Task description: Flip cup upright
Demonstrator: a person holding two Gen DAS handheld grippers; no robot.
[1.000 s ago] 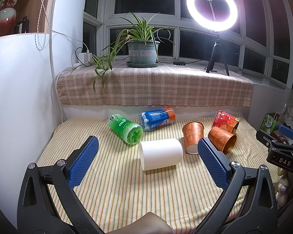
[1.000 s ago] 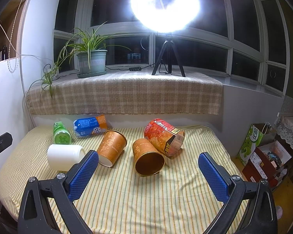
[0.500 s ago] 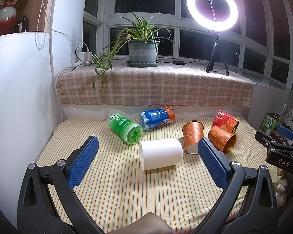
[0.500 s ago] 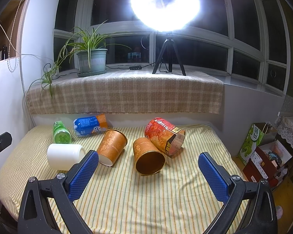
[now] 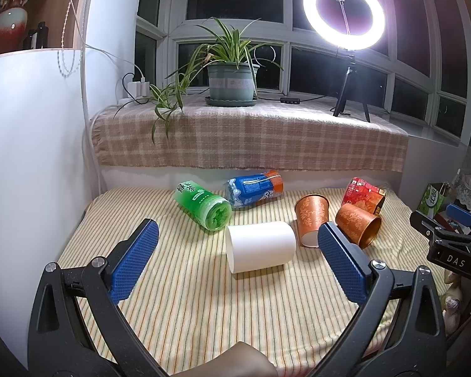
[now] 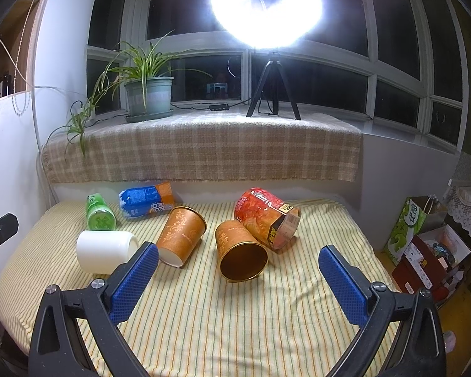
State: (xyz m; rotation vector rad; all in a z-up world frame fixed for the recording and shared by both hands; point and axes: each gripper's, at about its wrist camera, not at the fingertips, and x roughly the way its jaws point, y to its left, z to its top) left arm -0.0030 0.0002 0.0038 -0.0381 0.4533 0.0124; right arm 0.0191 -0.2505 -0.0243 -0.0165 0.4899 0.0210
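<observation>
Several cups lie on their sides on a striped cloth. A white cup lies straight ahead of my open, empty left gripper; it also shows in the right wrist view. Two orange patterned cups lie near it, one with its base toward me and one with its mouth toward me. A red noodle cup lies behind them. A green cup and a blue cup lie at the back left. My right gripper is open and empty, just short of the open orange cup.
A checked-cloth ledge with a potted plant and a ring light runs behind the cups. A white wall bounds the left. Boxes and bags stand on the floor to the right.
</observation>
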